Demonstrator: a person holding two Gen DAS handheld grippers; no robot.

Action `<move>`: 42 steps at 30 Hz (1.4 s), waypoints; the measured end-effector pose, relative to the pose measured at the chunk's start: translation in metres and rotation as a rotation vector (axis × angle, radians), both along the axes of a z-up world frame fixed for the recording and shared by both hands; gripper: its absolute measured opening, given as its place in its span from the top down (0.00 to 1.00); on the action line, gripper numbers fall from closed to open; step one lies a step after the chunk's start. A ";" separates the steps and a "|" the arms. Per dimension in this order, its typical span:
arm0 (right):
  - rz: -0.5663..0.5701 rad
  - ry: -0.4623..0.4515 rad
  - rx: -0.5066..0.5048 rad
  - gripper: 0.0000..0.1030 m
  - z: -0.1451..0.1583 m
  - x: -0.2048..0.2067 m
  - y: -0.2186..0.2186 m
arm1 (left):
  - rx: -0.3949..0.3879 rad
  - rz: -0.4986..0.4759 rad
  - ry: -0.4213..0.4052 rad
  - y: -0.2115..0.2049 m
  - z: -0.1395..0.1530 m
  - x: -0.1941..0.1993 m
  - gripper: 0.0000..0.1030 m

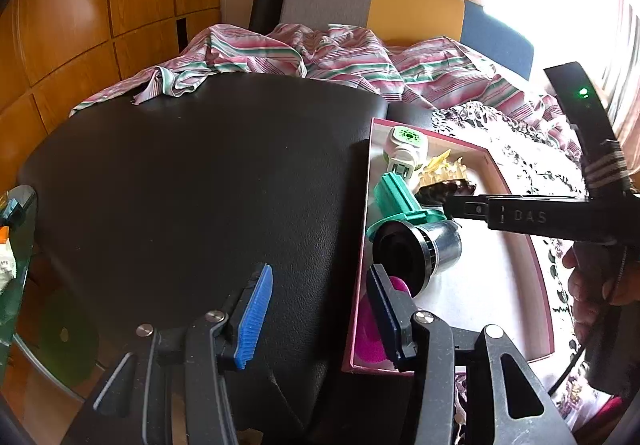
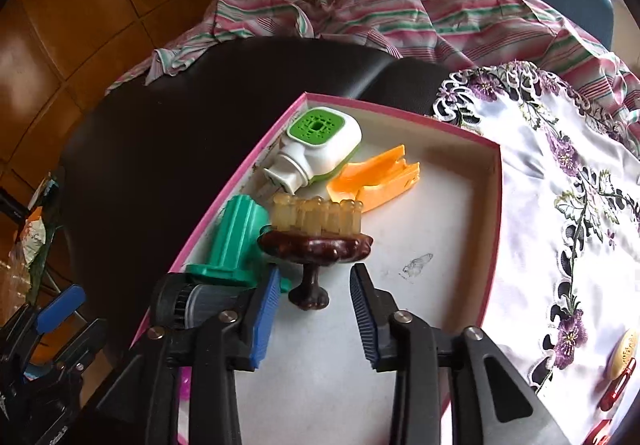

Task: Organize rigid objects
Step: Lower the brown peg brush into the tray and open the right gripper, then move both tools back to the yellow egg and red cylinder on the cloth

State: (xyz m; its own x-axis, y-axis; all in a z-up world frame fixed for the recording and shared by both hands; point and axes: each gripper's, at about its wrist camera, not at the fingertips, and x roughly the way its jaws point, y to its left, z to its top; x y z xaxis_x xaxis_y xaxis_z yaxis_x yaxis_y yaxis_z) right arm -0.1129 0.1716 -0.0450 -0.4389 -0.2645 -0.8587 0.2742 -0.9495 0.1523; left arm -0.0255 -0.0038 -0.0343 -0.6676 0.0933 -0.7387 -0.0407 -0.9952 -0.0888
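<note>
- Rigid objects are being gathered into a pink-rimmed box (image 2: 496,181) that rests partly on a dark padded seat (image 1: 180,185) and partly on an embroidered cloth (image 2: 560,205).
- Already in the box: a white and green plug-in device (image 2: 320,149), an orange plastic piece (image 2: 376,177), a teal plastic part (image 2: 232,241), a metal and black cylinder (image 1: 416,253) and a magenta item (image 1: 370,329) near the front edge, partly hidden.
- A small brown pedestal with pale yellowish pegs (image 2: 316,237) lies on the box floor, leaning against the teal part; its foot points toward the right gripper.
- Right gripper (image 2: 314,309): jaws stand partly apart, one blue pad on each side of the pedestal's foot, neither pad pressing on it. Judged as a release; the pedestal counts as placed.
- Left gripper (image 1: 320,317): jaws moderately apart and holding nothing, hovering over the seat at the box's near left wall, one finger over the box's front corner.
- Outstanding: a cream oval item (image 2: 622,355) and red pieces (image 2: 616,391) lie on the cloth outside the box, well apart from the gripper. These appear to be the remaining work.
- Assessment: task well advanced, most visible objects boxed, a few items left. Whether more lies beyond the views cannot be told.
</note>
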 end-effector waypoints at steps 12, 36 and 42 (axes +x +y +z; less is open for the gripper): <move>0.001 0.067 -0.018 0.64 0.022 0.020 0.009 | -0.017 -0.009 0.017 0.004 0.005 0.007 0.51; -0.209 0.118 0.018 0.64 0.045 0.067 0.129 | -0.062 -0.097 0.051 0.034 0.016 0.019 0.51; -0.356 0.124 0.043 0.64 0.053 0.081 0.194 | -0.072 -0.137 0.057 0.050 0.020 0.018 0.51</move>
State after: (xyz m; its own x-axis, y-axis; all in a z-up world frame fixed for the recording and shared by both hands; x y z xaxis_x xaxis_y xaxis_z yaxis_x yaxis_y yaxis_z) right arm -0.0322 0.3651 0.0082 -0.5979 -0.0414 -0.8005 -0.0601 -0.9935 0.0963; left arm -0.0071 0.0464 -0.0147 -0.6930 0.1349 -0.7082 -0.1796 -0.9837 -0.0116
